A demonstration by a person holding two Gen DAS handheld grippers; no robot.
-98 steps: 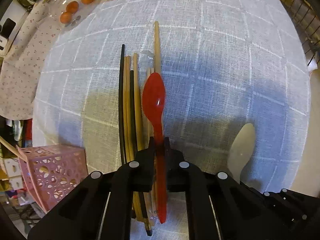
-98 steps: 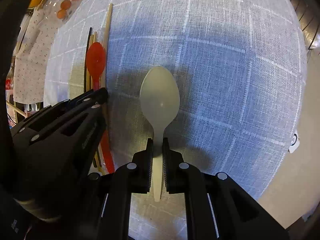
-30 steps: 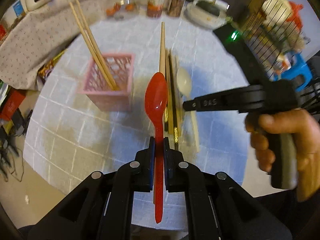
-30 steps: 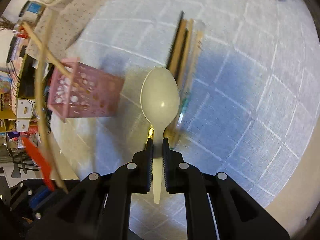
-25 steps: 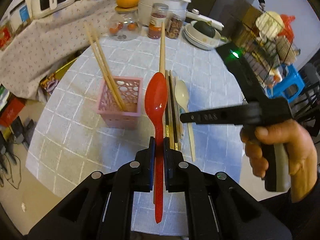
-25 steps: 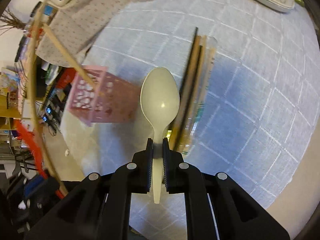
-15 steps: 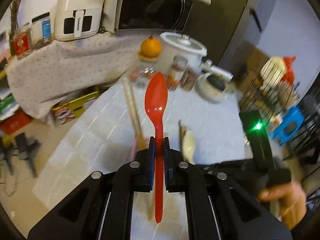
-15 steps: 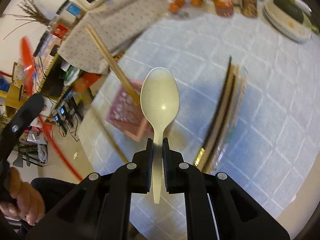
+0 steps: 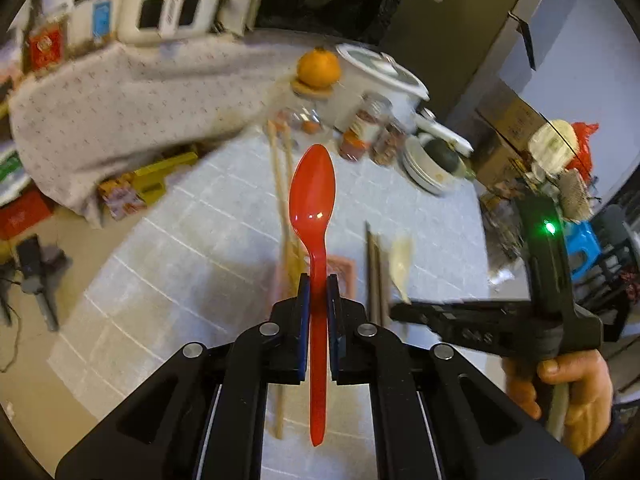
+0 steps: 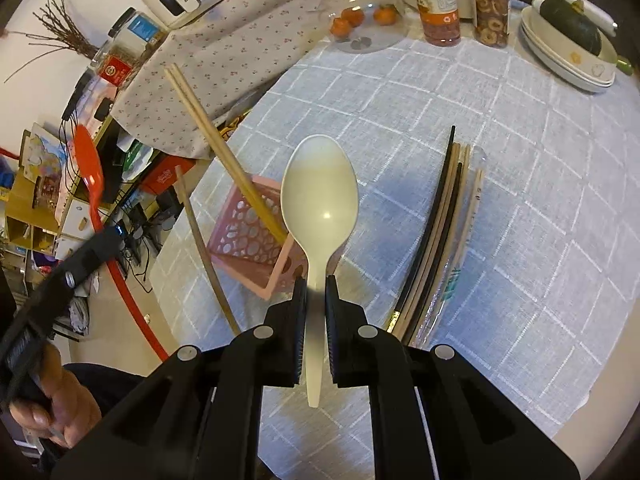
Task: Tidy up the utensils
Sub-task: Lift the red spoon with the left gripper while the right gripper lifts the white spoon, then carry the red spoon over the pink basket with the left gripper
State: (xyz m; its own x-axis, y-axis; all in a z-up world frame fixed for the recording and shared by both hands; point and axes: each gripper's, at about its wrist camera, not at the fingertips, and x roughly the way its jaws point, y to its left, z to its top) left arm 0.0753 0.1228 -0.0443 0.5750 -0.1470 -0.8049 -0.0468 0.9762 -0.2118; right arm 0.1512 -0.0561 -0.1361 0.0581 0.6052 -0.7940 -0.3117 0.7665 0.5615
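Observation:
My left gripper (image 9: 318,280) is shut on the handle of a red plastic spoon (image 9: 313,192), bowl pointing away, held above the table. My right gripper (image 10: 316,280) is shut on a cream plastic spoon (image 10: 319,196), which hangs over a pink perforated basket (image 10: 256,240). Two wooden chopsticks (image 10: 224,152) stand slanted in that basket. The red spoon (image 10: 89,168) and the left gripper show at the left edge of the right wrist view. The pink basket (image 9: 344,270) lies mostly hidden behind the left gripper. A bundle of chopsticks (image 10: 440,232) lies on the tablecloth to the right of the basket.
A round table with a white checked cloth (image 10: 540,208) carries a glass jar of small oranges (image 10: 360,12), spice jars (image 10: 438,4) and stacked bowls (image 10: 568,48) at its far side. A flowered cloth (image 10: 224,40) covers a low shelf with appliances beyond the table.
Both grippers rose with their spoons. The left view tilted up from the tabletop toward the back shelf. In the right wrist view the pink basket came under the cream spoon.

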